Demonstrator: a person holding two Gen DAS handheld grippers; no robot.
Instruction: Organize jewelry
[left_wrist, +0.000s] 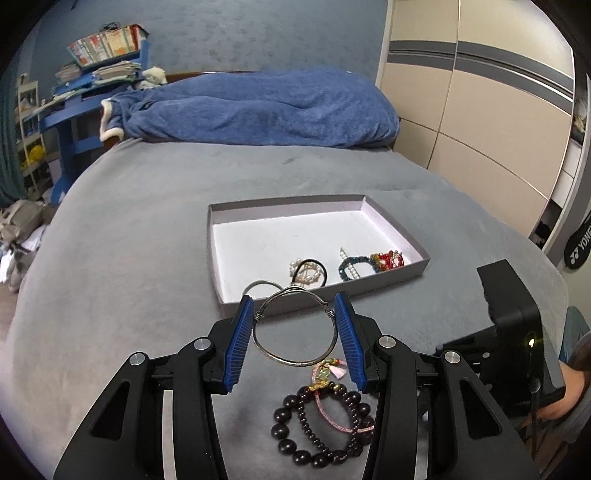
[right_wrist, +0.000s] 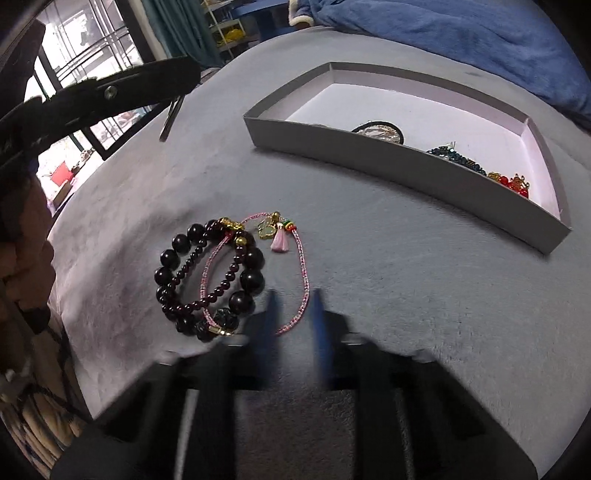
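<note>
Currently your left hand-held gripper (left_wrist: 295, 314) clamps the silver wire bangle (left_wrist: 295, 326) across its width, raised above the grey bed (left_wrist: 129, 240) just short of the grey cardboard tray (left_wrist: 391, 229). Your right hand-held gripper (right_wrist: 293, 314) is blurred, its fingers parted around the pink cord bracelet (right_wrist: 303, 273), which overlaps the dark bead bracelets (right_wrist: 207, 273). Risk: the thin bangle could pivot or slip between the ribbed pads. Risk: lifting the cord could drag the beads along.
</note>
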